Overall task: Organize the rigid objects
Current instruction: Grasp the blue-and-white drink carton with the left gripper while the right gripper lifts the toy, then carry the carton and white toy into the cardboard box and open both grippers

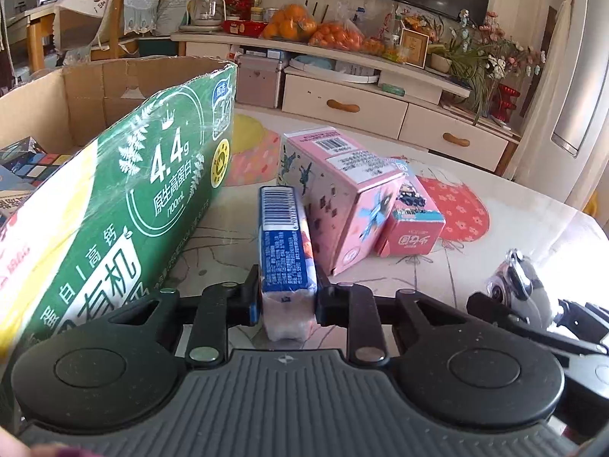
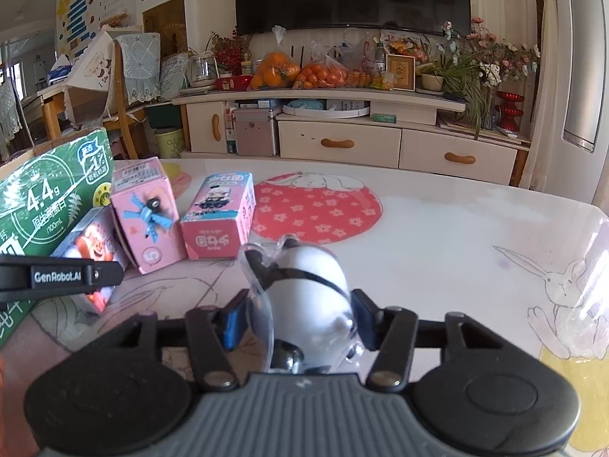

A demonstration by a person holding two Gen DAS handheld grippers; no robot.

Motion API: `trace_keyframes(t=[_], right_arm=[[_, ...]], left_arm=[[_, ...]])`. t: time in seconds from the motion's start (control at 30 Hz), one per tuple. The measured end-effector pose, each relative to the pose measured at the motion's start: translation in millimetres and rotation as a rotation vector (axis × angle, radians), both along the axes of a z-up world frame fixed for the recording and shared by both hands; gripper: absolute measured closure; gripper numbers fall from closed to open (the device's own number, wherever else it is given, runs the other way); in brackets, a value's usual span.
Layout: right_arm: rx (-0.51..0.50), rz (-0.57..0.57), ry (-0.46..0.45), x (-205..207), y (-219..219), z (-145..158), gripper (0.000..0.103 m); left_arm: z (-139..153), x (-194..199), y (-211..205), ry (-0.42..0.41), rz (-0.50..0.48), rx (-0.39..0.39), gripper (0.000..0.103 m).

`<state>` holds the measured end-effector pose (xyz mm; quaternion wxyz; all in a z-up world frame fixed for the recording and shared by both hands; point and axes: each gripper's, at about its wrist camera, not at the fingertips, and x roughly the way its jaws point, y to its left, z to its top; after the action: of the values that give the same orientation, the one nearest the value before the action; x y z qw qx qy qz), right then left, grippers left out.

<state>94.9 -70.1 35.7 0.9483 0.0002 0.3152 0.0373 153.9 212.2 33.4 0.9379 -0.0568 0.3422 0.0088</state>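
My left gripper is shut on the near end of a slim blue and white box with a barcode on top, which rests on the table beside a big open green carton. A pink box and a smaller pink box lie just right of it. My right gripper is shut on a white round toy in a clear shell, low over the table. In the right wrist view the same boxes lie ahead to the left, with a left gripper finger across the blue box.
Inside the green carton lie cube puzzles. The table has a cloth with rabbit and flower prints; its far edge runs before a cream TV cabinet holding bags of oranges and plants.
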Motion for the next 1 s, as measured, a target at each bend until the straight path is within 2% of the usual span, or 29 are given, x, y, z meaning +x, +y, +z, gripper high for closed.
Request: trace_keyframes(t=[0.3,1.0], right_arm=[[-0.025,-0.009,-0.013,-9,4,2,0.049],[-0.113,-0.018,-0.010,-65,24,2,0.049]], left_arm=[[0,-14,-5,0.012,-0.074,0.032,0.075],[3,-47,-4,0.009,-0.214,0.047,0.075]])
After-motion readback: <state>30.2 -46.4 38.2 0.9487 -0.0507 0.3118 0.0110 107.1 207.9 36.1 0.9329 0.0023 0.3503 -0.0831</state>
